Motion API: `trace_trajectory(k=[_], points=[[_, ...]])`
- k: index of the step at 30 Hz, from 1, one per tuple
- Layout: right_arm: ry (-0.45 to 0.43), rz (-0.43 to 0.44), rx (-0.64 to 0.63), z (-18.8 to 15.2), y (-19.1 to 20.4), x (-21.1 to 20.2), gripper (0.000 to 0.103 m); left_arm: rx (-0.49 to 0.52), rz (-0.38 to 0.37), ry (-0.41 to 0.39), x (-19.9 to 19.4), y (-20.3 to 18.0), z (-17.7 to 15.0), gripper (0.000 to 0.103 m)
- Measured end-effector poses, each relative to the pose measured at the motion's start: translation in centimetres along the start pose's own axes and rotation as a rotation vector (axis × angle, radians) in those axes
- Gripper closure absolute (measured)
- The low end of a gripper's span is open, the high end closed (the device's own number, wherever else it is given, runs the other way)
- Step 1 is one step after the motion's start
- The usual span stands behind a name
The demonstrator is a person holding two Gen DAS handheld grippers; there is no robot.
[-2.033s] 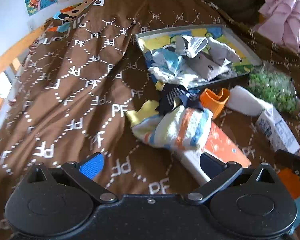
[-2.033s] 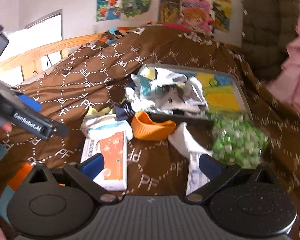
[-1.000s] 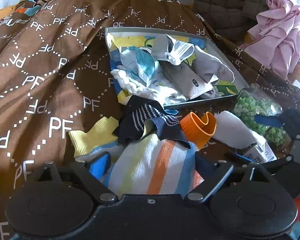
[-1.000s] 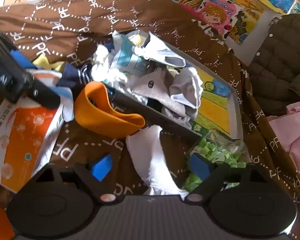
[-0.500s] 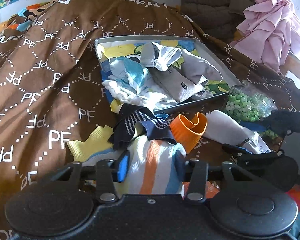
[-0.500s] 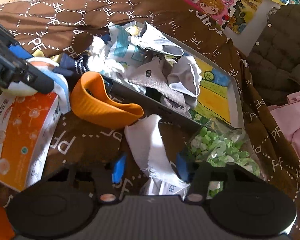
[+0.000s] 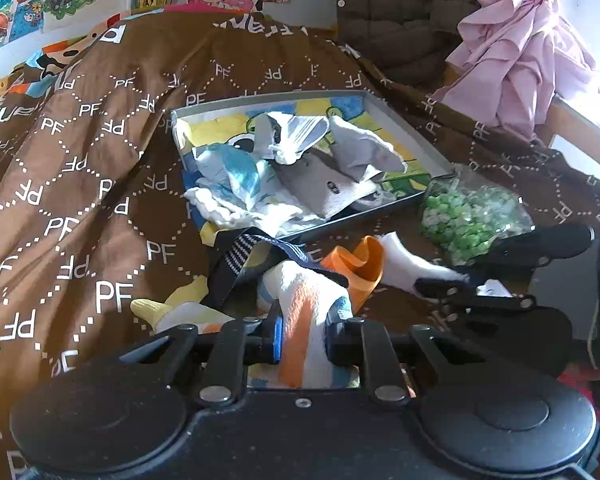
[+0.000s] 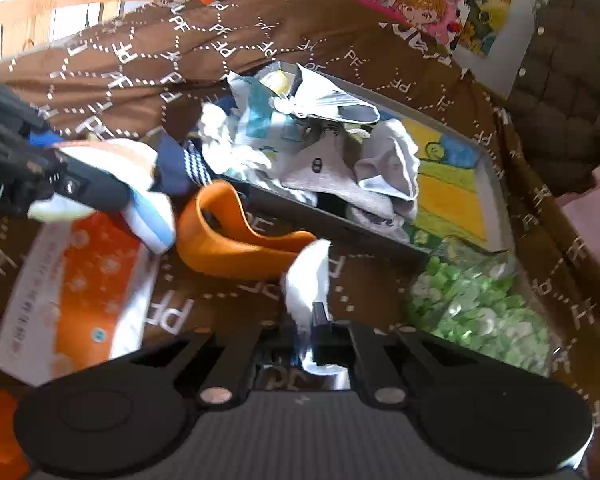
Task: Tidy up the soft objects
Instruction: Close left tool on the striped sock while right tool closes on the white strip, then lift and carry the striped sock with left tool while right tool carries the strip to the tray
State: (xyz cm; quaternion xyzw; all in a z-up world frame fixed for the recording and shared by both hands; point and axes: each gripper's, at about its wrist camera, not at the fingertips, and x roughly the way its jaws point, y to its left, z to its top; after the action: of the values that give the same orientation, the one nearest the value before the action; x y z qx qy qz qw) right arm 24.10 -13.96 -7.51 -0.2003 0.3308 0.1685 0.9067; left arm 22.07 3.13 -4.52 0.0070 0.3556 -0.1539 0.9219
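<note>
Two socks are clamped at once, so both can be carried to the tray [image 7: 404,120] at 12 o'clock: the striped sock [image 7: 304,320] in the left gripper [image 7: 302,338] jaws, the white sock [image 8: 308,280] in the right gripper [image 8: 312,340] jaws. Half a second earlier, both pairs of jaws were wider and only closing.

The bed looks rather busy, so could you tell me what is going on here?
A person is sorting soft items on the brown bedspread with two handheld grippers. The left gripper is shut on a striped sock, with a navy sock draped over it. The right gripper is shut on a white sock. Several socks already lie in the tray beyond. An orange cup, a bag of green candies and an orange box lie nearby.
</note>
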Motion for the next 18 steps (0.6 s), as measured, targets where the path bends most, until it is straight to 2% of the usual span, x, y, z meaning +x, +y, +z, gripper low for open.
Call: trace_trajectory(k=[3,8,18], points=[[-0.01,0.034,0.043,0.5,-0.4,-0.9,0.097,-0.075,-0.001,0.015,-0.8,0.0,-0.3,0.084],[-0.041,0.098,0.161,1.3,-1.9,-3.0,0.098,-0.138,0.0,0.017,-2.4,-0.1,-0.5,0.084],[-0.16,0.236,0.269,1.7,-3.8,-7.8,0.098,-0.15,-0.044,-0.066,-6.2,-1.2,-0.9,0.084]])
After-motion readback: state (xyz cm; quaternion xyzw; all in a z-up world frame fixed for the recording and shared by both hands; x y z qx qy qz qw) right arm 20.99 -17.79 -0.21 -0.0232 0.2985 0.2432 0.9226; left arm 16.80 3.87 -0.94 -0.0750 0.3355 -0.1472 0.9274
